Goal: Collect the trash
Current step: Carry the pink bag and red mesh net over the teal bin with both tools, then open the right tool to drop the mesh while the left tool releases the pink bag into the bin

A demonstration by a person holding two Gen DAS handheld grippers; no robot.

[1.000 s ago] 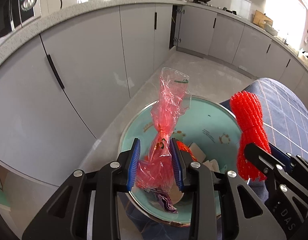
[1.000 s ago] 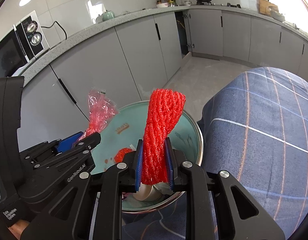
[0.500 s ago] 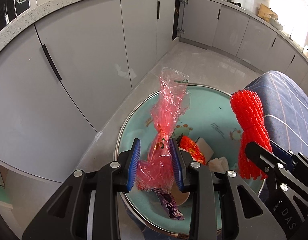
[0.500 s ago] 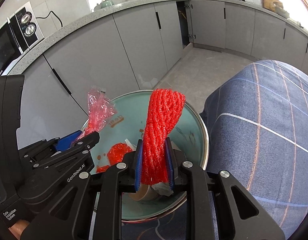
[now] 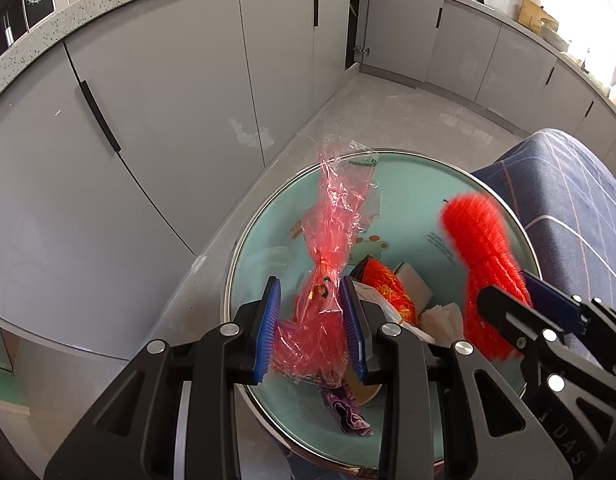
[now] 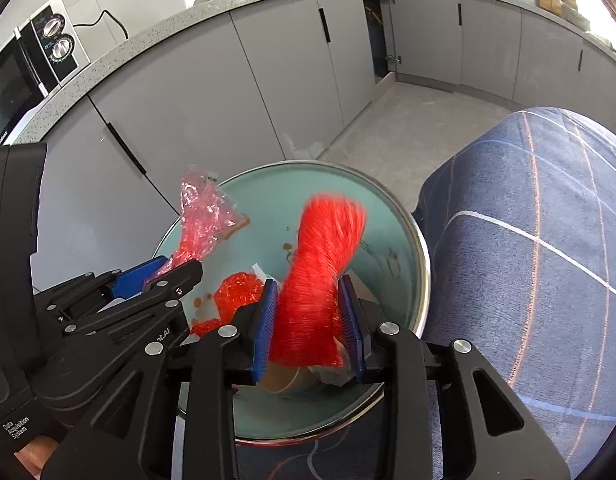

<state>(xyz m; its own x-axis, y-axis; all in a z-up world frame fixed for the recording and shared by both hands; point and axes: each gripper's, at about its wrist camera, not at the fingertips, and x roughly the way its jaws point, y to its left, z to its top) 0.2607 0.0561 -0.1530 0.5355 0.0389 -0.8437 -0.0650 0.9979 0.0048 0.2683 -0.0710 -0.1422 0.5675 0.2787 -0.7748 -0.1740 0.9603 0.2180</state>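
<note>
The right gripper (image 6: 310,316) is opening around the now-blurred red mesh net (image 6: 322,280), previously pinched tight. The left gripper (image 5: 312,324) stays clamped on the red plastic bag (image 5: 328,264). Both hang over the teal bin (image 5: 412,184) on a grey kitchen floor (image 5: 388,120) beside grey cabinets (image 5: 167,92).

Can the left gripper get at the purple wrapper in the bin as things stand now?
Probably not: the left gripper holds a red plastic bag between its fingers, over the purple wrapper in the bin.

Grey cabinets (image 6: 195,92) curve ahead of the grippers under a speckled counter (image 6: 155,32), a microwave (image 6: 35,64) far left; a blue checked cloth (image 6: 528,240) lies right.
</note>
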